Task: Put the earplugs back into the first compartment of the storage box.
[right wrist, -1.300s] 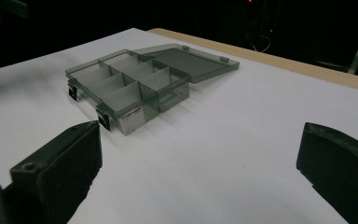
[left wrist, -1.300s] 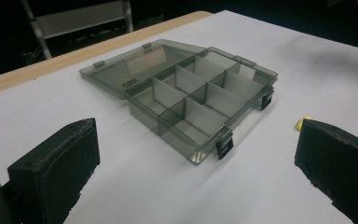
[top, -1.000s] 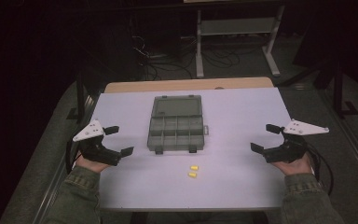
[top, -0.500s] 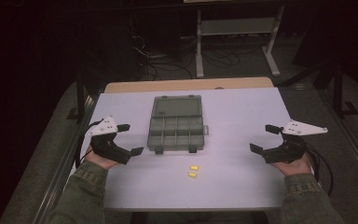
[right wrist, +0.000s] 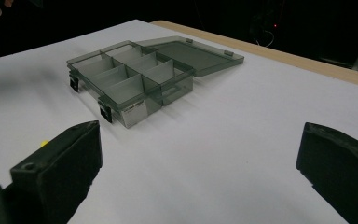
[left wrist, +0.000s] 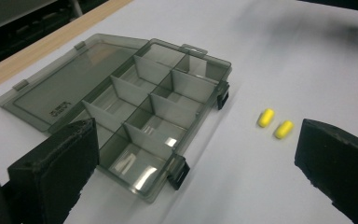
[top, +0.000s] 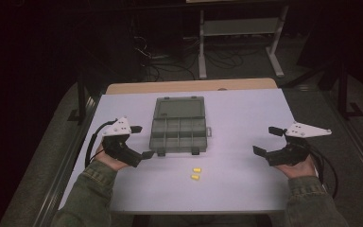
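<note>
1. Although small moulded writing marks the flipped-open lid of the smoky grey compartment box [left wrist: 121, 112], it is too tiny to read.
2. That box sits at the middle of the white worktop [top: 246, 123], lid laid flat on the far side, compartments looking empty.
3. Two yellow earplugs [top: 195, 173] lie side by side just in front of the box, apart from it.
4. Left tool [top: 139, 142]: jaws spread wide, holding nothing, just beside the box's near left corner.
5. Right tool [top: 264, 140]: jaws spread wide, holding nothing, well apart from the box.
</note>
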{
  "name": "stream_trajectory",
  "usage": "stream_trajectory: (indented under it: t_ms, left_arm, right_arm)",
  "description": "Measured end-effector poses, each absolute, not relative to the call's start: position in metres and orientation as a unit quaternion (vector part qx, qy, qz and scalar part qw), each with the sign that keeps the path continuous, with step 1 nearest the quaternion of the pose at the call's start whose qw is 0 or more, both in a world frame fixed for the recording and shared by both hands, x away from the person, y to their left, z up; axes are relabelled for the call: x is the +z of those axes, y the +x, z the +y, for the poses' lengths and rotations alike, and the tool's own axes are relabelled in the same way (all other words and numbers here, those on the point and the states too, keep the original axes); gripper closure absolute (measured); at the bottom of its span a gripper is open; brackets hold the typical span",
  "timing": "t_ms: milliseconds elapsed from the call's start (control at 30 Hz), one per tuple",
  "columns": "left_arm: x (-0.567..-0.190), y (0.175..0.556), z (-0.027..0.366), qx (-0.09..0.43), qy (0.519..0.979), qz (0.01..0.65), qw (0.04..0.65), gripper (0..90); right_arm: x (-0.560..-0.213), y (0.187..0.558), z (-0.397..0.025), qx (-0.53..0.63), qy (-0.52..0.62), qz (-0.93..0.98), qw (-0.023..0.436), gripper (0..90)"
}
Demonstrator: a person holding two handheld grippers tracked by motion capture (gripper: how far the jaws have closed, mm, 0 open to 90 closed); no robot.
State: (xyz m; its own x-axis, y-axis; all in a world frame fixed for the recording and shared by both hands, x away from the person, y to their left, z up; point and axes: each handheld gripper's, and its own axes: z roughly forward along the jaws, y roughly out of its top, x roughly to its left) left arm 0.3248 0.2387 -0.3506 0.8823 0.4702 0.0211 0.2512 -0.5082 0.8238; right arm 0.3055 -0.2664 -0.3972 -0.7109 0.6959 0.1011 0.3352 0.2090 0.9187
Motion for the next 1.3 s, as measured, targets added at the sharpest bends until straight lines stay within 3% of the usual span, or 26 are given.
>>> stream_trajectory:
  t_ms: [1300]
  left_arm:
    - [-0.38, 0.327, 0.162, 0.051, 0.909, 0.128, 0.394, 0.0]
  right_arm:
    - [-0.399, 0.305, -0.267, 0.525, 0.341, 0.762, 0.164, 0.0]
